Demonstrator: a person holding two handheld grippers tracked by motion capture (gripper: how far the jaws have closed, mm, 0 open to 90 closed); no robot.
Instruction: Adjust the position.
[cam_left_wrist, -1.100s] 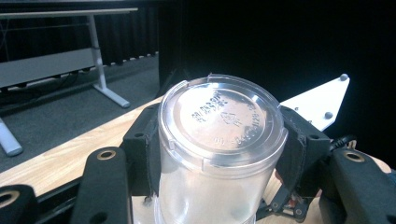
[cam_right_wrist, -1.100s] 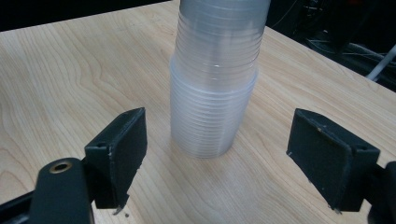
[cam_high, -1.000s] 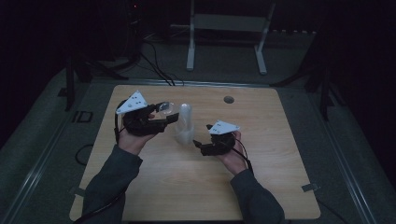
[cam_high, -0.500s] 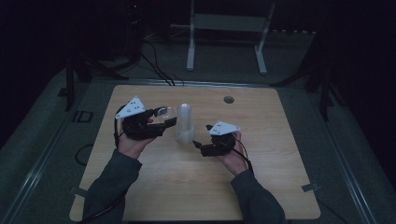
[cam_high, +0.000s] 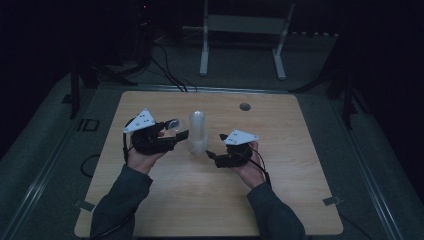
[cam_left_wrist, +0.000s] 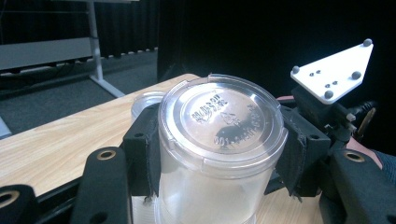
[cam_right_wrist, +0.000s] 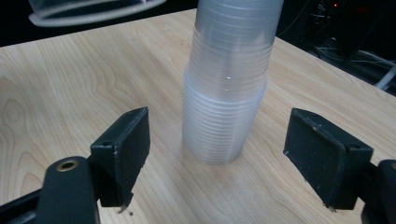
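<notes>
From above, we hold one cup (cam_high: 176, 126) clear of the stack (cam_high: 198, 132) at mid-table; the rest is left to separate. The left gripper (cam_left_wrist: 215, 158) is clamped on that clear, upturned cup (cam_left_wrist: 219, 140) (embossed base towards us). The right gripper (cam_right_wrist: 233, 158) has just been closing, jaws apart short of the ribbed stack (cam_right_wrist: 229, 84), gripping nothing.

Wooden table (cam_high: 165, 200) bearing cup stack (cam_high: 197, 132)
</notes>
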